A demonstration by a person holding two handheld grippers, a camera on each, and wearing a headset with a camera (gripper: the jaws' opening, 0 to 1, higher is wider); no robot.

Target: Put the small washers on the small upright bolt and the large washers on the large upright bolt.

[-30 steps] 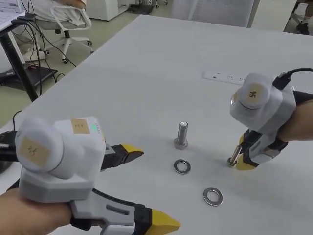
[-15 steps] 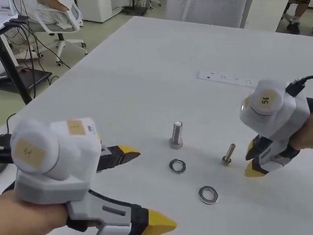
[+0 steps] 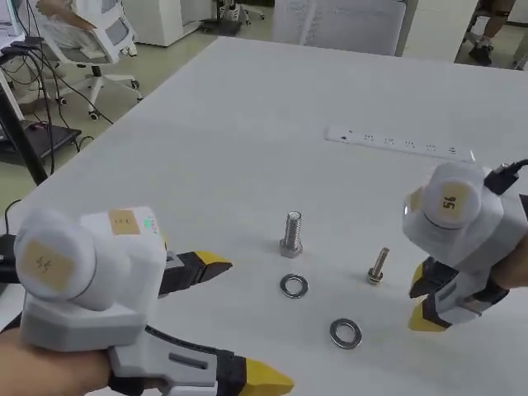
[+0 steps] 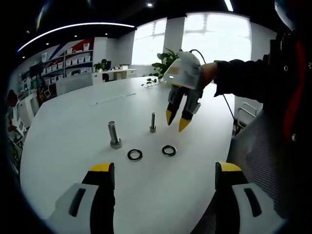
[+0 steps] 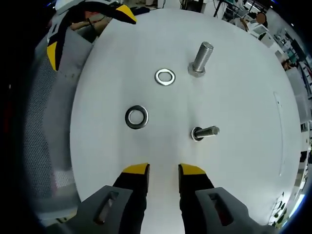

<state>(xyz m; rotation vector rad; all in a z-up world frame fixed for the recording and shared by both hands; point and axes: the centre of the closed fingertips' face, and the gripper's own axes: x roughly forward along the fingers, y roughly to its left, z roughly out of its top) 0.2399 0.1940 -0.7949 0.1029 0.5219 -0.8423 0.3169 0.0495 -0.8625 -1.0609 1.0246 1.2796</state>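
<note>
Now the right gripper (image 3: 422, 301) hangs at the lower right of the head view, its jaws parted by a narrow gap with nothing between them. A second ago those jaws were down at the small bolt (image 3: 378, 266), touching it; since then the gripper has drawn off toward the right edge and now sits clear of it. The small bolt stands alone on its head, just left of the gripper, and in the right gripper view it lies just above the jaw tips, right of centre. The left gripper (image 3: 243, 323) fills the lower left of the head view much as before, its jaws spread wide and empty. Near the middle of the frame the large bolt (image 3: 291, 233) stands upright on the white table (image 3: 247, 124), left of the small bolt and apart from it. One washer (image 3: 294, 286) lies flat just below the large bolt, and a second washer (image 3: 346, 333) lies lower and further right, below the small bolt; both lie as they did a second ago, and neither is on a bolt. A white power strip (image 3: 400, 142) lies across the table further up.
</note>
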